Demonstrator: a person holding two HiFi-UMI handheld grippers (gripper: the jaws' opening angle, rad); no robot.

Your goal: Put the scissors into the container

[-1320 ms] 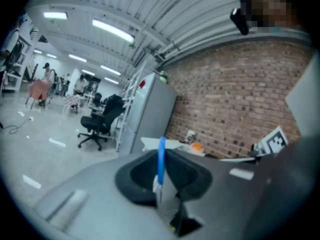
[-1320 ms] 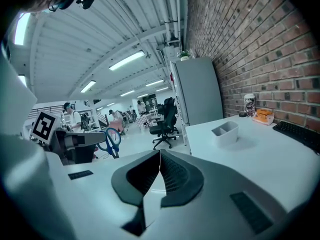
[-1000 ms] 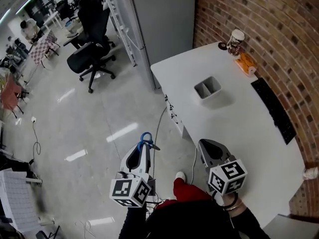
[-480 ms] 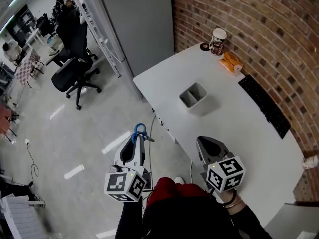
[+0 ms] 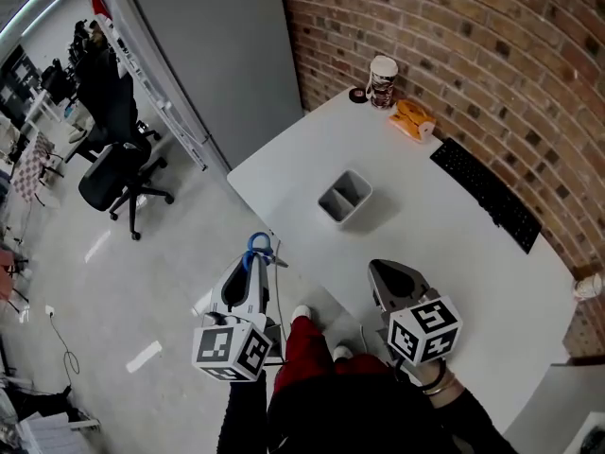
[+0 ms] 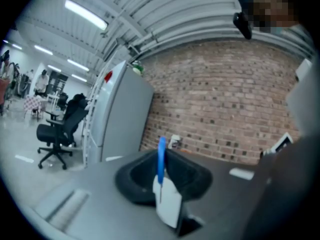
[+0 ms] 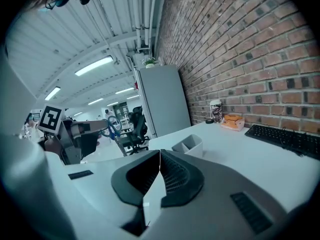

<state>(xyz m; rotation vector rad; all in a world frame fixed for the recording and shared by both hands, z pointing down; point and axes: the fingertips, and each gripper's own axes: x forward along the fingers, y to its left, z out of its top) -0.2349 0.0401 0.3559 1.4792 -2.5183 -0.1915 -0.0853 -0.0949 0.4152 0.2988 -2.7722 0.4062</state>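
The left hand-held gripper [image 5: 251,265] hangs over the floor [image 5: 142,282], just off the table's [image 5: 444,244] left edge. Its jaws are clamped on the scissors [image 5: 255,246], whose blue handle loops stick out past the jaw tips. The container [image 5: 345,197] stands on the table near that left edge, well apart from the scissors, and the right hand-held gripper [image 5: 395,274] hovers over the table's near edge, jaws pressed together on nothing.

I see a rough red-brick wall [image 5: 492,55] behind a smooth, matt white table [image 5: 444,244]. The container [image 5: 344,198] looks like matt grey plastic, and the scissors [image 5: 256,245] show glossy blue plastic handles. The floor [image 5: 104,287] is polished and shiny, with lamps mirrored in it.
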